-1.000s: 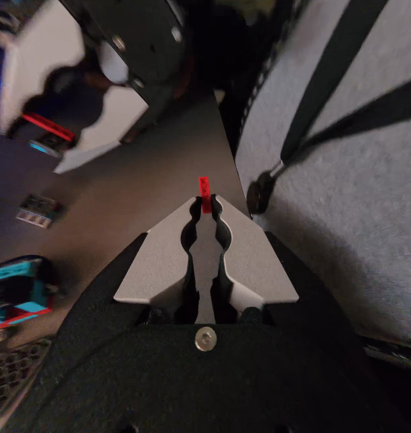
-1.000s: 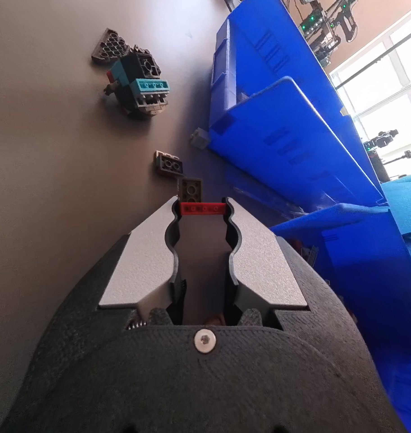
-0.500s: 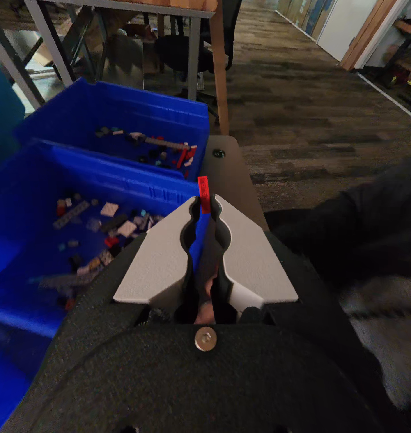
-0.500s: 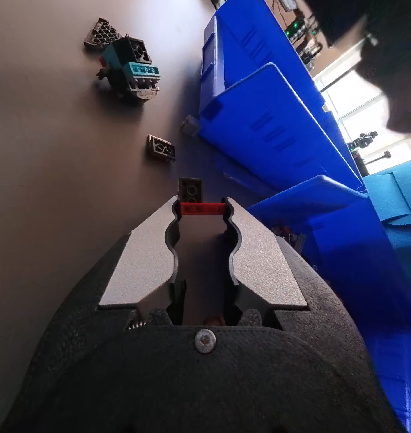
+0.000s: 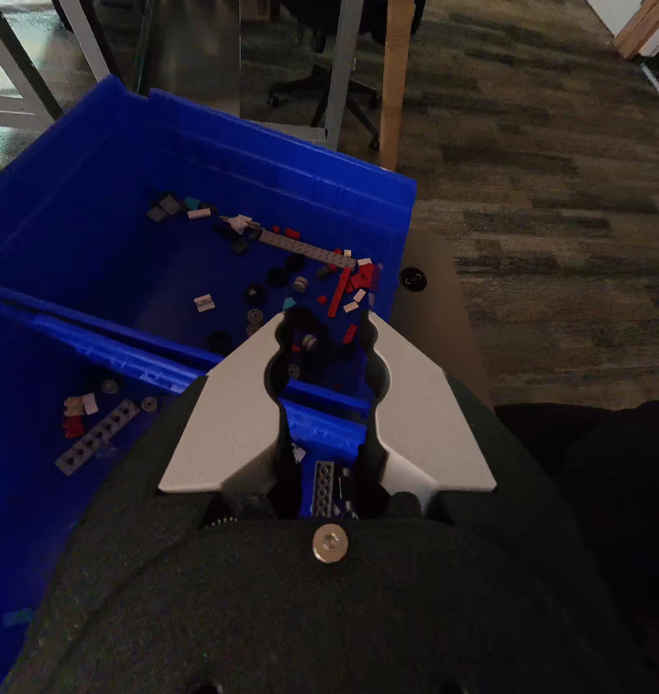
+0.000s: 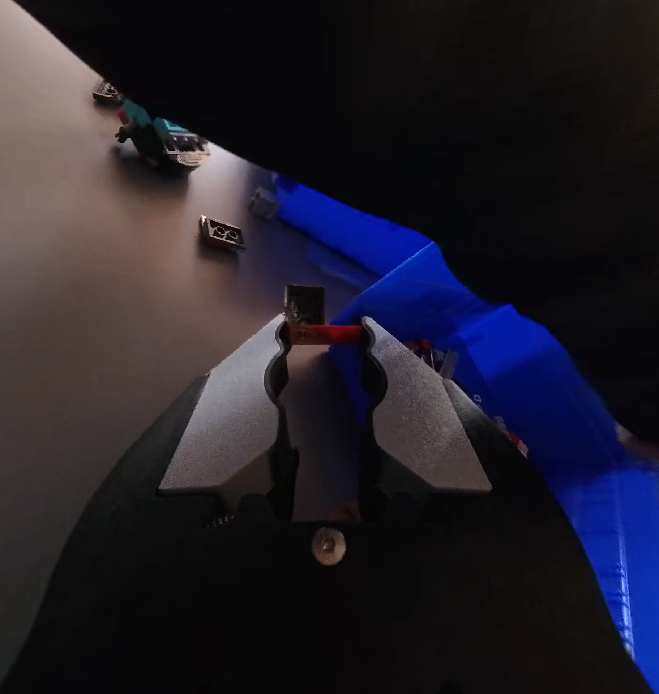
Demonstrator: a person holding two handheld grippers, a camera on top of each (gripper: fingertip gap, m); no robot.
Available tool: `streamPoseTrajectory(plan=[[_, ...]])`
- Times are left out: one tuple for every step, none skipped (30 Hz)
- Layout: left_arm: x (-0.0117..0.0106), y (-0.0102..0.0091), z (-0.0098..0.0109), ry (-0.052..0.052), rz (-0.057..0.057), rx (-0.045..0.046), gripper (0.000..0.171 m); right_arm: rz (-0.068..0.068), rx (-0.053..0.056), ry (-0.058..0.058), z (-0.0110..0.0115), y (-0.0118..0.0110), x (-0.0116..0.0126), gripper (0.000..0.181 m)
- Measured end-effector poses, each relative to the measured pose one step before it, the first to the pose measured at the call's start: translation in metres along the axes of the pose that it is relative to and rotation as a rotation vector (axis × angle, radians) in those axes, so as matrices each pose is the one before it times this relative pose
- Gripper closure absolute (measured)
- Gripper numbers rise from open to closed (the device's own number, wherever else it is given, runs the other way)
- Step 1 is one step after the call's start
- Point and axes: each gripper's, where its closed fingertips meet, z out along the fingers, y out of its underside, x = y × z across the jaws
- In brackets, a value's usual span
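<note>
- A large black shape (image 6: pixel 433 131) fills the right wrist view above the blue bins (image 6: pixel 414 296); what it is cannot be told.
- It hides the bins' far ends and part of the teal-and-black brick model (image 6: pixel 162 142) beside them.
- The bins' near end (image 6: pixel 620 544) is smeared with blur.
- In the left wrist view, the nearer blue bin (image 5: pixel 38 488) is cut off at the left edge.
- Small pieces (image 5: pixel 301 338) in the farther bin (image 5: pixel 245 150) are too small to identify.
</note>
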Motion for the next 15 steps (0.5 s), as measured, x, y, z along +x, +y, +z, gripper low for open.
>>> streamPoseTrajectory(plan=[[0.00068,0.00346,-0.00901,0.0044,-0.0089,0.01361,0.134,0.0066,0.0008,0.0053,-0.00105,0.00030,0.00151,0.144],[0.00112,0.00426,-0.01148,0.0028,-0.0069,0.01497,0.134,0.0070,0.0030,0.0045,-0.00072,-0.00026,0.00132,0.144],[0.00182,0.00507,-0.01388,0.0019,-0.0090,0.01699,0.134,0.0063,0.0023,0.0046,-0.00067,-0.00019,0.00142,0.144],[0.00224,0.00614,-0.01565,0.0019,-0.0093,0.01892,0.134,0.0055,0.0007,0.0036,-0.00043,-0.00003,0.00111,0.144],[0.00196,0.00712,-0.01712,-0.0021,-0.0121,0.02157,0.134,0.0049,0.0003,0.0047,-0.00033,0.00000,0.00119,0.144],[0.00167,0.00806,-0.01790,-0.0052,-0.0170,0.02331,0.134,0.0050,0.0003,0.0044,-0.00045,-0.00005,0.00119,0.144],[0.00155,0.00891,-0.01839,-0.0062,-0.0208,0.02451,0.134,0.0054,0.0002,0.0037,-0.00019,-0.00011,0.00125,0.144],[0.00133,0.00964,-0.01846,-0.0062,-0.0250,0.02374,0.134,0.0058,0.0032,0.0045,-0.00017,-0.00056,0.00123,0.144],[0.00156,0.01041,-0.01822,-0.0038,-0.0259,0.02103,0.134,0.0053,0.0047,0.0041,0.00008,-0.00109,0.00121,0.144],[0.00116,0.01103,-0.01754,-0.0073,-0.0274,0.01903,0.135,0.0025,0.0070,0.0047,0.00041,-0.00147,0.00100,0.145],[0.00060,0.01091,-0.01699,-0.0120,-0.0249,0.01912,0.136,0.0013,0.0093,0.0024,0.00074,-0.00216,0.00053,0.145],[0.00039,0.01073,-0.01595,-0.0145,-0.0180,0.01612,0.137,0.0021,0.0097,-0.0004,0.00116,-0.00304,-0.00014,0.145],[-0.00065,0.01022,-0.01484,-0.0210,-0.0131,0.01432,0.137,-0.0002,0.0124,0.0004,0.00139,-0.00422,-0.00039,0.145],[-0.00206,0.00995,-0.01380,-0.0260,-0.0092,0.01217,0.138,-0.0056,0.0156,0.0013,0.00172,-0.00550,-0.00077,0.145],[-0.00308,0.00984,-0.01246,-0.0271,-0.0093,0.00757,0.139,-0.0123,0.0162,0.0013,0.00203,-0.00643,-0.00127,0.145]])
